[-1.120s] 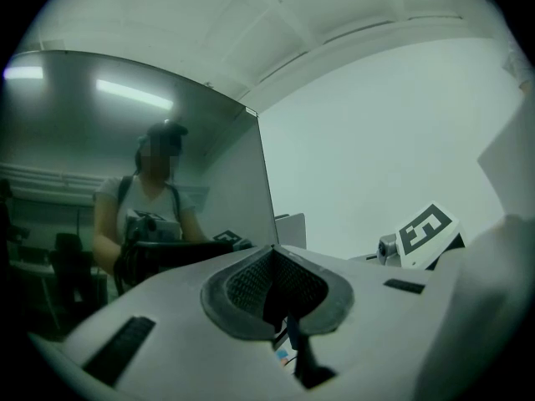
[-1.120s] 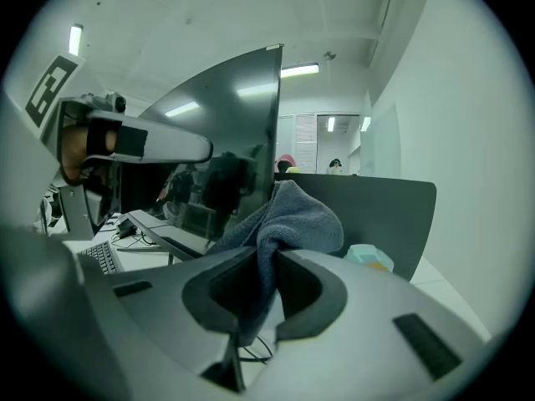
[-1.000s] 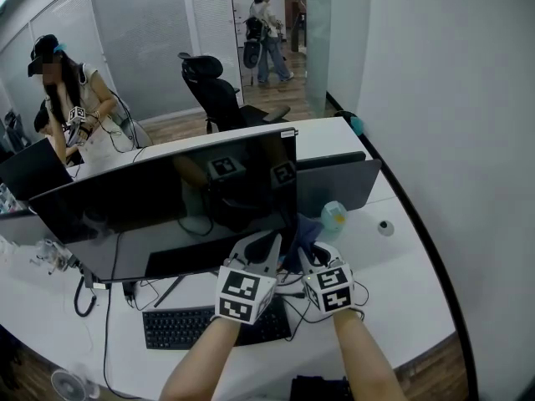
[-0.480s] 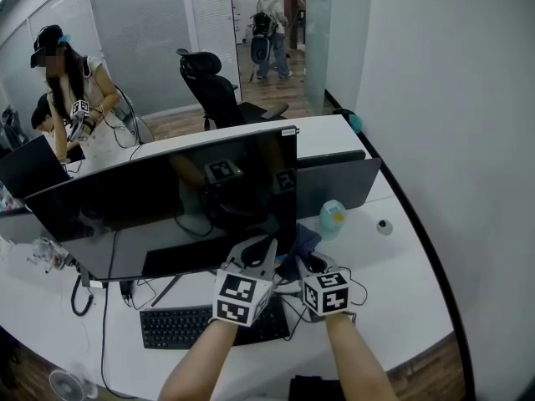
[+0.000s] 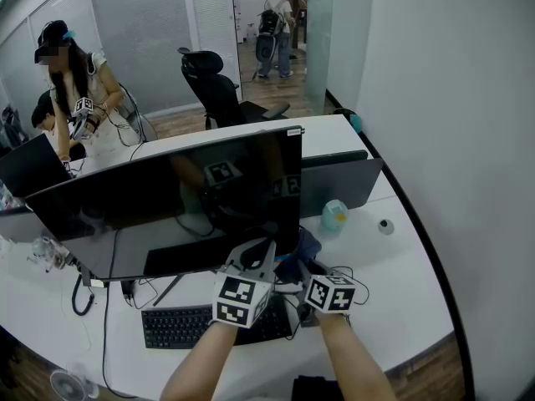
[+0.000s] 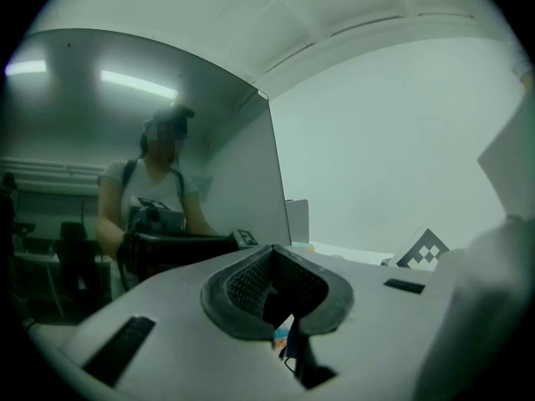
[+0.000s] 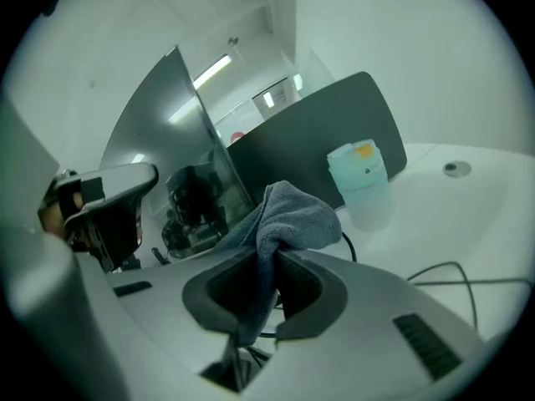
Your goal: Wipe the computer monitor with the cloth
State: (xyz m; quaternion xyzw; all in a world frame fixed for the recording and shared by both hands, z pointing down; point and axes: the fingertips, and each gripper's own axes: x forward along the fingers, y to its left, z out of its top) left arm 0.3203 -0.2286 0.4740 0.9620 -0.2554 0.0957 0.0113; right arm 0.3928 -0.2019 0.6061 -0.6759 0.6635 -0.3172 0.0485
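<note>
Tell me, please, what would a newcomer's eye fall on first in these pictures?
The big dark monitor dominates the middle of the white desk, its screen mirroring the room. Just below its right corner, the right gripper is clamped on a bunched blue-grey cloth, while the left gripper beside it is shut and empty.

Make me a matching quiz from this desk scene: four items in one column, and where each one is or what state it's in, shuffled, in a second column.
Column one
1. cloth
2. keyboard
3. left tongs
4. pale tub

Column two
A. shut, with nothing between them
B. on the desk, just right of the monitor
C. clamped in the right tongs
D. on the desk below the monitor's lower edge

Pairs: 1-C, 2-D, 3-A, 4-B
</note>
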